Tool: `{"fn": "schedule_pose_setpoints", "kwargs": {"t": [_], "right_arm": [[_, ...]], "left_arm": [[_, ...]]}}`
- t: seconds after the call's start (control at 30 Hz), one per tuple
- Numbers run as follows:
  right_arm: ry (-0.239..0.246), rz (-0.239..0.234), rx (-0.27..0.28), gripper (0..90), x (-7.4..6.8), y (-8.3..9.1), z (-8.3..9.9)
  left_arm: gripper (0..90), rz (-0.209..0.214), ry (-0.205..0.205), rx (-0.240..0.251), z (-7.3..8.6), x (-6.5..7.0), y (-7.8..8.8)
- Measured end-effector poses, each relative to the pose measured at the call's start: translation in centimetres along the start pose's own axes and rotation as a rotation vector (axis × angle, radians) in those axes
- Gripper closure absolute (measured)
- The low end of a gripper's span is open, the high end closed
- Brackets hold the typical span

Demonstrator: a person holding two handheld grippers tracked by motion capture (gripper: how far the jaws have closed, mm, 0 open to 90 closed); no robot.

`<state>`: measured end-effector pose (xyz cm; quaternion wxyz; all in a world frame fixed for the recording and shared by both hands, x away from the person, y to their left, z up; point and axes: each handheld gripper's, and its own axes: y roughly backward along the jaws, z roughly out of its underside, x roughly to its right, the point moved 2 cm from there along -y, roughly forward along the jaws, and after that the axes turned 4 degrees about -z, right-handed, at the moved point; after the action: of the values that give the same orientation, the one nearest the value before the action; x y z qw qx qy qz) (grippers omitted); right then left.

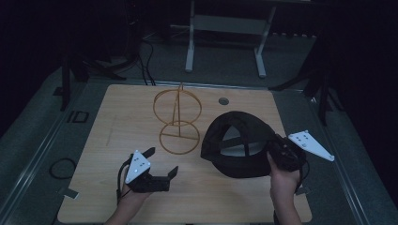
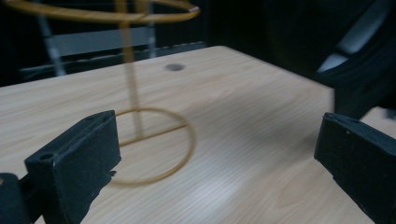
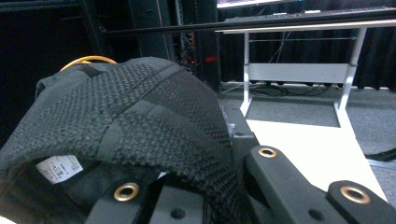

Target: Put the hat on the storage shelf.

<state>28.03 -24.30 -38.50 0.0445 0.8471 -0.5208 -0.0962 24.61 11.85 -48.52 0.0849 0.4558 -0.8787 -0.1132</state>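
A black cap [image 1: 237,150] lies on the right half of the wooden counter [image 1: 117,122], its opening turned up so the inner straps show. In the right gripper view its coarse black weave [image 3: 140,126] fills the near field, with a white label [image 3: 58,169] tucked inside the edge. The right hand-held gripper [image 1: 274,152] is clenched on the cap's right side, the fabric pinched at the jaws, and the person's right hand [image 1: 284,180] holds it from below. Just left of the cap stands a gold wire stand [image 1: 178,122], made of an upright ring over a flat ring base that rests on the counter; in the left gripper view its base [image 2: 154,144] and thin post sit ahead of the left jaw. The left hand-held gripper [image 1: 162,164] is released, jaws wide apart with bare counter between them, near the front left, apart from both stand and cap. A small round hole [image 1: 223,101] sits near the counter's far edge
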Motion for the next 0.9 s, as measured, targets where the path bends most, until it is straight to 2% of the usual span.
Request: {"fn": "schedule_pose_setpoints", "kwargs": {"t": [0.07, 0.1, 0.13, 0.17, 0.2, 0.23, 0.37, 0.47, 0.57, 0.63, 0.67, 0.7, 0.77, 0.8, 0.83, 0.87, 0.9], "right_arm": [[-0.004, -0.010, 0.001, 88.7, -0.2, 0.0, 0.0], [0.001, -0.019, -0.001, 88.7, -0.4, 0.0, 0.1], [0.001, -0.019, -0.001, 88.7, -0.4, 0.0, 0.1], [0.010, -0.021, -0.006, 88.7, -0.7, 0.0, 0.2], [0.010, -0.021, -0.006, 88.7, -0.7, 0.0, 0.2], [0.011, -0.024, -0.005, 88.7, -0.8, -0.1, 0.3], [0.010, -0.036, -0.008, 88.7, -1.1, -0.2, 0.6], [0.014, -0.053, -0.014, 88.7, -1.3, -0.3, 0.7], [0.026, -0.067, -0.018, 88.7, -1.6, -0.3, 0.7], [0.037, -0.076, -0.016, 88.6, -1.9, 0.0, 0.7], [0.037, -0.076, -0.016, 88.6, -1.9, 0.0, 0.7], [0.042, -0.081, -0.018, 88.7, -2.0, 0.1, 0.8], [0.042, -0.080, -0.019, 88.7, -2.1, 0.1, 0.8], [0.046, -0.081, -0.020, 88.6, -2.1, 0.2, 0.8], [0.048, -0.082, -0.021, 88.7, -2.1, 0.2, 0.8], [0.052, -0.081, -0.023, 88.6, -2.2, 0.2, 0.9], [0.052, -0.082, -0.027, 88.7, -2.2, 0.3, 1.0]], "left_arm": [[5.1, 0.022, -0.003, 0.005, -0.7, 0.7, -0.6], [5.1, 0.058, -0.009, 0.011, -1.5, 1.4, -1.3], [5.1, 0.058, -0.009, 0.011, -1.5, 1.4, -1.3], [5.1, 0.092, 0.000, 0.011, -2.4, 2.0, -2.0], [5.1, 0.092, 0.000, 0.011, -2.4, 2.0, -2.0], [5.1, 0.114, 0.002, 0.013, -2.9, 2.4, -2.4], [5.1, 0.155, -0.013, 0.004, -4.2, 3.7, -3.6], [6.1, 0.158, -0.027, -0.007, -4.6, 4.0, -4.5], [8.2, 0.185, -0.004, -0.026, -4.8, 3.6, -5.4], [17.1, 0.209, 0.003, -0.032, -4.8, 3.6, -5.7], [17.1, 0.222, 0.010, -0.045, -4.8, 3.5, -5.9], [23.0, 0.243, 0.019, -0.050, -4.8, 3.6, -6.1], [25.7, 0.242, 0.017, -0.039, -4.8, 3.7, -6.2], [33.8, 0.242, 0.016, -0.035, -4.9, 3.7, -6.2], [37.8, 0.223, 0.028, -0.028, -5.0, 3.8, -6.3], [44.7, 0.227, 0.039, -0.019, -5.0, 3.7, -6.3], [51.9, 0.211, 0.053, -0.010, -5.2, 3.7, -6.3]]}}
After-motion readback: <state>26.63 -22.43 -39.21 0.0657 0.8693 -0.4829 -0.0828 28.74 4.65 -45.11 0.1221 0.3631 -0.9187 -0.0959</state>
